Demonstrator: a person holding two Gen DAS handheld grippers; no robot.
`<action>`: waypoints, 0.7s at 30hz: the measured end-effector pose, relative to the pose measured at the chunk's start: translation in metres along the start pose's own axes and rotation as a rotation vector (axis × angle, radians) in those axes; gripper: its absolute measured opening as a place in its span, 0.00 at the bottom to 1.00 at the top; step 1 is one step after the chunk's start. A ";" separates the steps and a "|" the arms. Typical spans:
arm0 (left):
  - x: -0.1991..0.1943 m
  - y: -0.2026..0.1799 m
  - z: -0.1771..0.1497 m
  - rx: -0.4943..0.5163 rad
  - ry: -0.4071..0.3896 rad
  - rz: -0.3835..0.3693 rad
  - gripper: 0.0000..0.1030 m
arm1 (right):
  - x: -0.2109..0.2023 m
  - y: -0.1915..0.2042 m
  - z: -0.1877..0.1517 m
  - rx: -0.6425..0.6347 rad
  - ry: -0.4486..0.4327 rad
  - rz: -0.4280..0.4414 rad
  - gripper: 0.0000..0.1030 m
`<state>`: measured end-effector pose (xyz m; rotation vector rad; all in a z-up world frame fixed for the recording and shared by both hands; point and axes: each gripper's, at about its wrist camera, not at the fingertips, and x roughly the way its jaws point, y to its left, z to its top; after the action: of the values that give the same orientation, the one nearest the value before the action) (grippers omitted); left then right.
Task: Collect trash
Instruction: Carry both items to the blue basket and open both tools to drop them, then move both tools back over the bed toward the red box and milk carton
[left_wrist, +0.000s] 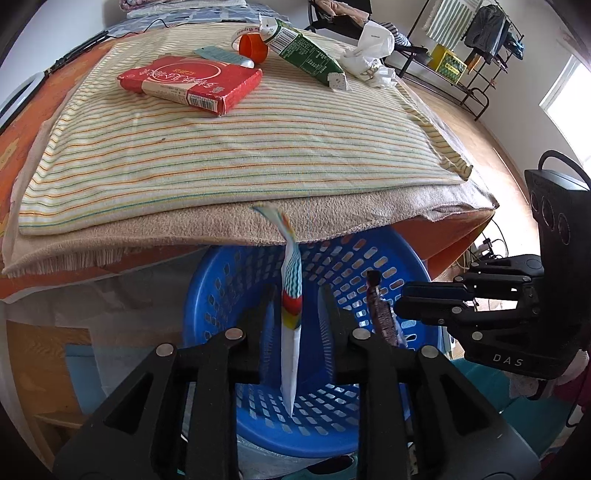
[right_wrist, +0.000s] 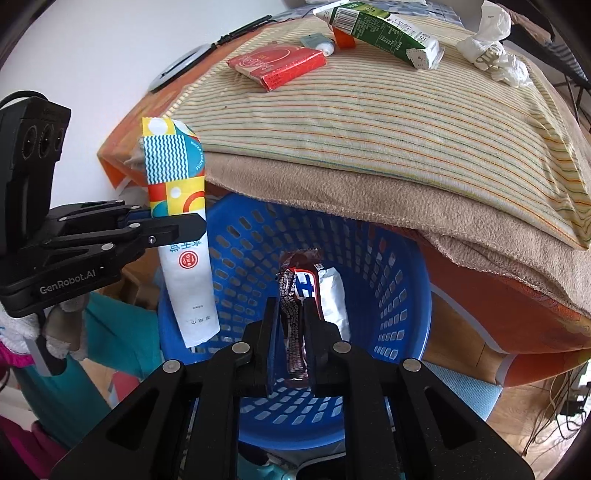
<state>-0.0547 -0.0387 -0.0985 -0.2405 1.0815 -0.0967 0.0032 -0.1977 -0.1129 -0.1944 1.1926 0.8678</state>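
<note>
Trash sits in both grippers above a blue perforated basket that stands on the floor under the near edge of a bed. The left gripper has its jaws parted, with clear gaps either side of a long paper sachet printed with teal waves and red and yellow blocks; the sachet hangs upright between the fingers, lower end over the basket's inside, and no pad presses on it. The right gripper is nearly closed and pinches a dark snack wrapper with red, white and blue print, also over the basket.

On the bed, a striped cloth lies over a beige blanket. Well apart from the basket, at the far end of the cloth, lie a red flat box, an orange cup, a green carton tipped on its side, and crumpled white paper at the far right.
</note>
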 end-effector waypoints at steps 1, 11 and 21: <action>0.000 0.001 0.000 0.000 0.000 0.003 0.41 | 0.002 0.000 0.000 0.002 0.007 -0.003 0.11; 0.000 0.007 0.002 -0.021 0.001 0.014 0.46 | 0.006 0.001 0.004 -0.009 0.002 -0.056 0.51; -0.003 0.013 0.010 -0.055 -0.023 0.026 0.67 | -0.002 -0.005 0.006 0.006 -0.025 -0.103 0.66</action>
<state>-0.0482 -0.0238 -0.0944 -0.2765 1.0655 -0.0407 0.0106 -0.1984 -0.1103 -0.2379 1.1514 0.7745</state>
